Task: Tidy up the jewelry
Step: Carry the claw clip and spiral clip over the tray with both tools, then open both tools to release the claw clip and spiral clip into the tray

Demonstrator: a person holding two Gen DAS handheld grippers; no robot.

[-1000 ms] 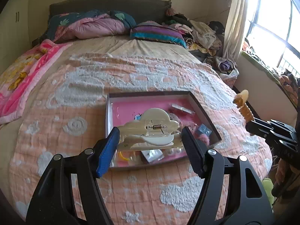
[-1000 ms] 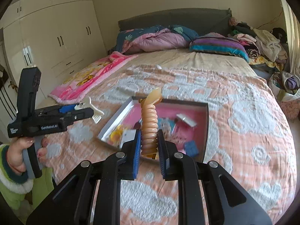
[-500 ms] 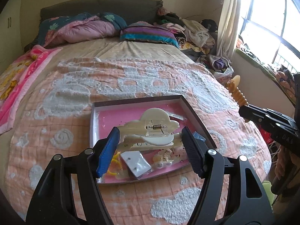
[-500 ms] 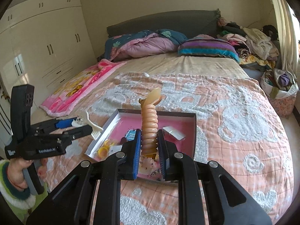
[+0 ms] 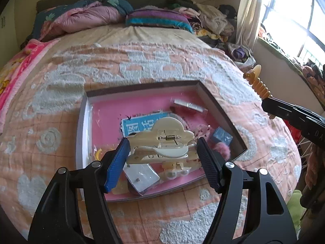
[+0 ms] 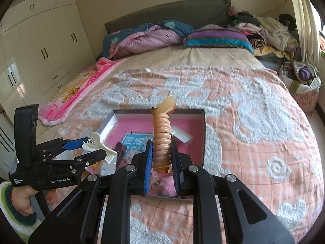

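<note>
My left gripper (image 5: 162,152) is shut on a cream cloud-shaped hair claw clip (image 5: 162,138), held crosswise just above the pink-lined tray (image 5: 221,109). The same clip (image 6: 99,144) and left gripper (image 6: 89,148) show at the left of the right wrist view. My right gripper (image 6: 161,158) is shut on a peach spiral-ribbed hair clip (image 6: 162,136) that stands upright over the near end of the tray (image 6: 204,140); this clip (image 5: 259,85) also sticks up at the right of the left wrist view. Several small items lie in the tray: a blue card (image 5: 140,124), a white packet (image 5: 189,104), a blue box (image 5: 222,136).
The tray rests on a peach bedspread (image 6: 254,122) with white fluffy patterns. Pillows and quilts (image 6: 162,34) pile up at the headboard, clothes (image 6: 270,30) at the back right. A wardrobe (image 6: 36,50) stands at the left and a window (image 5: 292,20) at the right. A hand (image 6: 22,201) holds the left gripper.
Both grippers have moved down and closer over the tray, which now looks larger in both views. Each still holds its clip the same way.
</note>
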